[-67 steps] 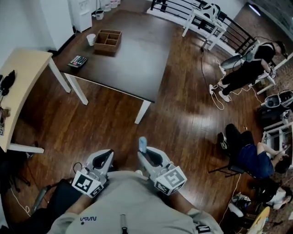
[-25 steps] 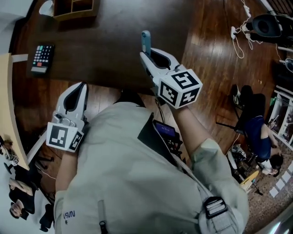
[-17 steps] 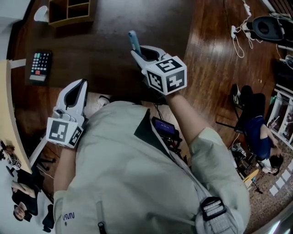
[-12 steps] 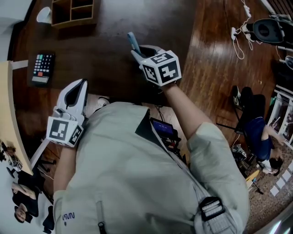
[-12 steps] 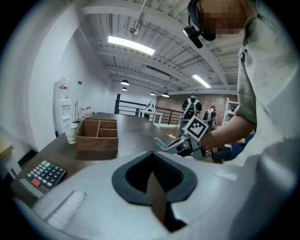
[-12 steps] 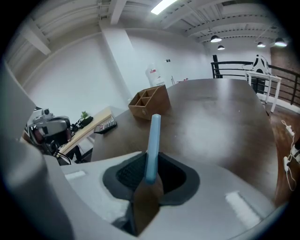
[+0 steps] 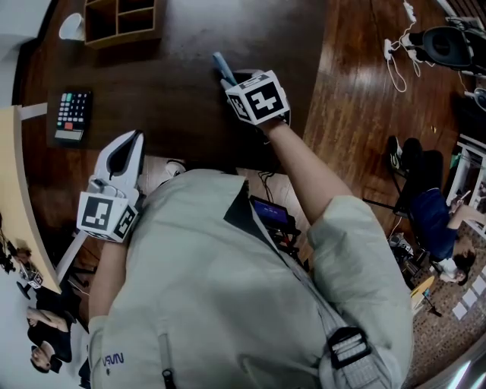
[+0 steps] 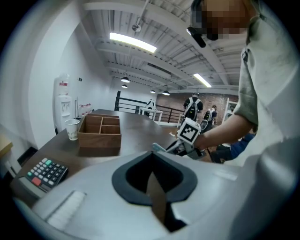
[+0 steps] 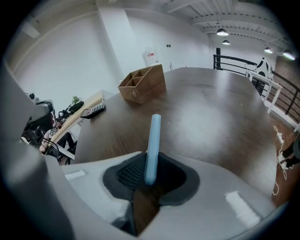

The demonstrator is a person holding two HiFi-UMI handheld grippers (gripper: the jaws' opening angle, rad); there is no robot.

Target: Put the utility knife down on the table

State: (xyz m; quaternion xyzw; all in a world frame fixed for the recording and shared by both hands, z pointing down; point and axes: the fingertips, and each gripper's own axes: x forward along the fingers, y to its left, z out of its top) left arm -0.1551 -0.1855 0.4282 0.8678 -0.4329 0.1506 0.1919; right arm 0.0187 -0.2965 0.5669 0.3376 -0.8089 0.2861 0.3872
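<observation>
A light blue utility knife sticks out forward from my right gripper, which is shut on its rear end. In the right gripper view the knife stands up between the pads over the dark brown table. The left gripper view shows the right gripper tilted down low over the table, knife leading; whether it touches the top I cannot tell. My left gripper hangs at the table's near edge, shut, with nothing in it.
A wooden compartment box and a paper cup stand at the table's far left. A calculator lies at the left edge. A pale side table adjoins on the left. Seated people and cables are on the floor to the right.
My right gripper has sunk toward the table top and tipped downward, carrying the knife farther over the table. The left gripper has shifted only slightly.
</observation>
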